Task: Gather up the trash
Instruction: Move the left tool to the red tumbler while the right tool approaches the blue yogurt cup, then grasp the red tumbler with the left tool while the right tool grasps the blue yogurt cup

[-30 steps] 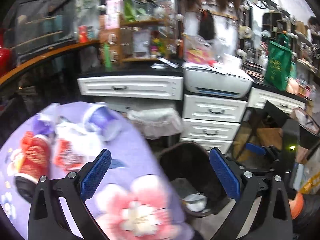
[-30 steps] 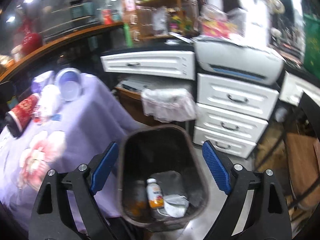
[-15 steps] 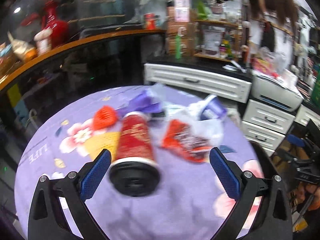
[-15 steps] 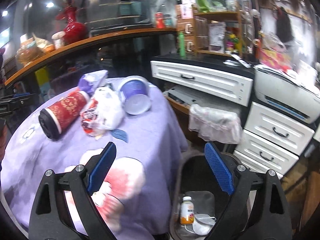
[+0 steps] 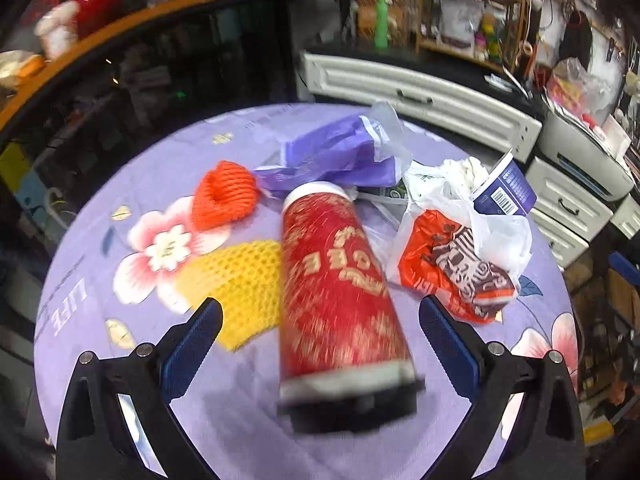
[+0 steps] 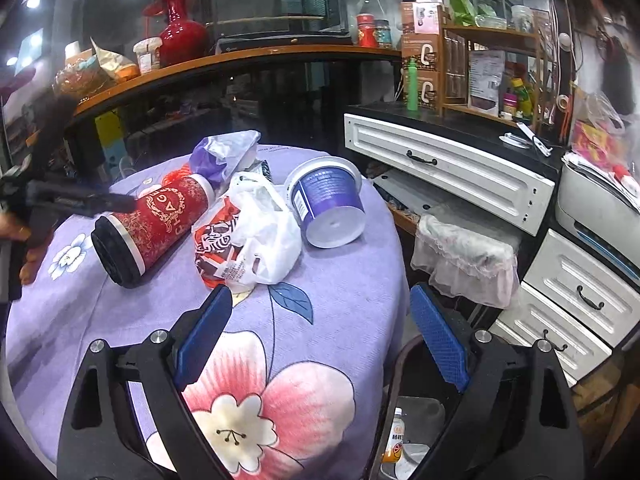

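A red canister with a black lid (image 5: pixel 340 292) lies on its side on the round purple floral table (image 5: pixel 248 432). My left gripper (image 5: pixel 320 338) is open, its blue pads on either side of the canister's lid end, apart from it. Around it lie an orange foam net (image 5: pixel 224 194), a yellow foam net (image 5: pixel 240 280), a purple bag (image 5: pixel 340 156), a white plastic bag over a red wrapper (image 5: pixel 452 268) and a purple tub (image 5: pixel 506 194). My right gripper (image 6: pixel 320 332) is open and empty over the table's near right edge; canister (image 6: pixel 156 222), bag (image 6: pixel 260 236) and tub (image 6: pixel 330 204) lie beyond it.
A dark trash bin (image 6: pixel 404 432) with a bottle and wrappers inside stands on the floor right of the table. White drawers (image 6: pixel 448 168) and a printer (image 6: pixel 600 204) line the right. A wooden counter (image 6: pixel 240 60) runs behind. The left gripper's arm (image 6: pixel 60 198) shows at the left.
The left gripper swung from the bin to the table and closed in on the red canister. The right gripper swung from above the bin to over the table edge.
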`<state>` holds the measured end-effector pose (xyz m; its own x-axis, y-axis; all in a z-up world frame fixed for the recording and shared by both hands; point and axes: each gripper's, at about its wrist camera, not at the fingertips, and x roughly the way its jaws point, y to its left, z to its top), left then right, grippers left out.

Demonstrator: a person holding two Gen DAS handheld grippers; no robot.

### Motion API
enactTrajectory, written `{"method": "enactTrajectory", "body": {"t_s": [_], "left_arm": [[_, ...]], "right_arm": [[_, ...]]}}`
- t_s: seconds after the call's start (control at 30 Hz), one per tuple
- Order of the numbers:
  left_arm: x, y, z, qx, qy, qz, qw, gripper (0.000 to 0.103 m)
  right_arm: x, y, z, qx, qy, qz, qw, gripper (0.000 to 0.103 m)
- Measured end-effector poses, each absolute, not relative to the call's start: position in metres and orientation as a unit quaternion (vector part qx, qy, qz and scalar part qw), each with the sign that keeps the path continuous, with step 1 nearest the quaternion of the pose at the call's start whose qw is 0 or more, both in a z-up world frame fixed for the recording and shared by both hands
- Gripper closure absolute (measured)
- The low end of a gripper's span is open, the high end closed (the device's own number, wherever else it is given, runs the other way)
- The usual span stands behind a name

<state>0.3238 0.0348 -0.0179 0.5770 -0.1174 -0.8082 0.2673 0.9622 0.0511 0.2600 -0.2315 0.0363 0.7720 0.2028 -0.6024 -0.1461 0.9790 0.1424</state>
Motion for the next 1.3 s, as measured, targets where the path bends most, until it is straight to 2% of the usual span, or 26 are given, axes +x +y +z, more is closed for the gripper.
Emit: {"method": "enactTrajectory", "body": {"t_s": [0.3,0.57,0.67,0.73,1.0,1.3], "left_arm": [[0.396,0.02,-0.039,0.109,0.571,-0.124,0.804,0.009],[0.429,0.011,-0.068,0.125,0.624,-0.109,0.764,0.013],[0.434,0.008,-0.076,0.13,0.63,-0.106,0.758,0.021],[0.433,0.008,-0.078,0.134,0.628,-0.107,0.759,0.03],[0.412,0.031,-0.047,0.068,0.587,-0.122,0.797,0.034],[0.341,0.071,0.006,-0.009,0.466,-0.131,0.875,0.035]], "right_arm": [[0.256,-0.233,0.027,0.038,0.331,0.085,0.939,0.013],[0.255,-0.24,0.015,0.044,0.343,0.078,0.935,0.013],[0.255,-0.24,0.015,0.046,0.343,0.076,0.935,0.013],[0.256,-0.239,0.016,0.045,0.342,0.076,0.935,0.013],[0.27,-0.237,0.024,0.033,0.329,0.095,0.939,0.013],[0.345,-0.241,0.033,0.048,0.351,0.12,0.927,0.013]]}}
